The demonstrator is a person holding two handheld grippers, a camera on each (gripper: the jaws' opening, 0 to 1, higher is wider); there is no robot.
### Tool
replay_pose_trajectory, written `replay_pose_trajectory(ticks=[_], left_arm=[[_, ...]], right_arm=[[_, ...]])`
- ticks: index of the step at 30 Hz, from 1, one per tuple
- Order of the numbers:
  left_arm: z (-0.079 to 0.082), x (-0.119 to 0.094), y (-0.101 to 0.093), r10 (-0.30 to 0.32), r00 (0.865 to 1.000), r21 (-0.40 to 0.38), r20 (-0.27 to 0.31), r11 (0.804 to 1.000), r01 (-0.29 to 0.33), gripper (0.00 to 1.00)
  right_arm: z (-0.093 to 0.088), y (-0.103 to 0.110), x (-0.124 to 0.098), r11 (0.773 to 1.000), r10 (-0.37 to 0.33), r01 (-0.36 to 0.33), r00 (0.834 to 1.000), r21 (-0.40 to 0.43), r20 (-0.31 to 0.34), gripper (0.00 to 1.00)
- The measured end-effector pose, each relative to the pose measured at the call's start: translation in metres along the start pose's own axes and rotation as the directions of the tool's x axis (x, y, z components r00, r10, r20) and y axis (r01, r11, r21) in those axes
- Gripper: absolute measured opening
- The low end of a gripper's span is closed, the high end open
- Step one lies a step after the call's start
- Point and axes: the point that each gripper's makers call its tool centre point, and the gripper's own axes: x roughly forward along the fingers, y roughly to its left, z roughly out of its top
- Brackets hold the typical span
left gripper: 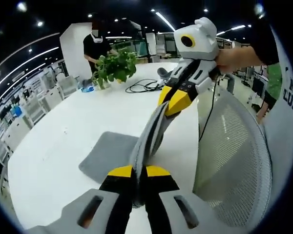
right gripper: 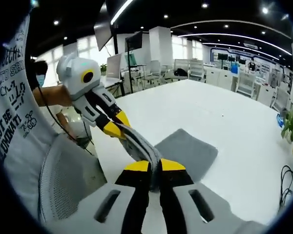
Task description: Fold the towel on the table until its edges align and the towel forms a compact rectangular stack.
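The left gripper (left gripper: 139,171) and right gripper (right gripper: 155,166) are showing black jaws with yellow tips on grey slotted bases. The person is wearing a white shirt (right gripper: 13,122) carrying black lettering.

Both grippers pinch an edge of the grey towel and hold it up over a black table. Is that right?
Not quite: the table is white, not black, as the left gripper view shows. The rest holds: the left gripper and right gripper each pinch the grey towel by a raised edge.

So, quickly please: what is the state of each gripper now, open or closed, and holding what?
Left gripper: closed on the grey towel's edge, lifted above the white table.
Right gripper: closed on the same edge.
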Motion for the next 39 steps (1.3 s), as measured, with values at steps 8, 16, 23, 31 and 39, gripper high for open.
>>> replay_pose_trajectory(ticks=[8, 16, 23, 31, 39], left_arm=[[0.017, 0.009, 0.027, -0.004, 0.999, 0.003, 0.033, 1.000, 0.004, 0.07], [0.017, 0.030, 0.053, -0.021, 1.000, -0.007, 0.021, 1.000, 0.021, 0.07], [0.015, 0.049, 0.074, -0.029, 1.000, -0.014, 0.005, 0.999, 0.029, 0.07], [0.007, 0.073, 0.092, -0.025, 0.999, -0.024, -0.020, 0.999, 0.024, 0.08], [-0.012, 0.103, 0.109, -0.029, 0.998, -0.058, -0.052, 0.998, 0.026, 0.08]], right_arm=[[0.020, -0.024, 0.006, 0.994, 0.009, -0.014, 0.999, 0.113, 0.039, 0.03], [0.022, -0.057, 0.025, 0.969, 0.046, -0.055, 0.998, 0.240, 0.043, 0.04], [0.021, -0.086, 0.044, 0.946, 0.079, -0.088, 0.996, 0.311, 0.043, 0.04], [0.010, -0.114, 0.065, 0.927, 0.083, -0.088, 0.996, 0.365, 0.028, 0.04], [-0.006, -0.133, 0.087, 0.919, 0.067, -0.060, 0.998, 0.389, -0.004, 0.04]])
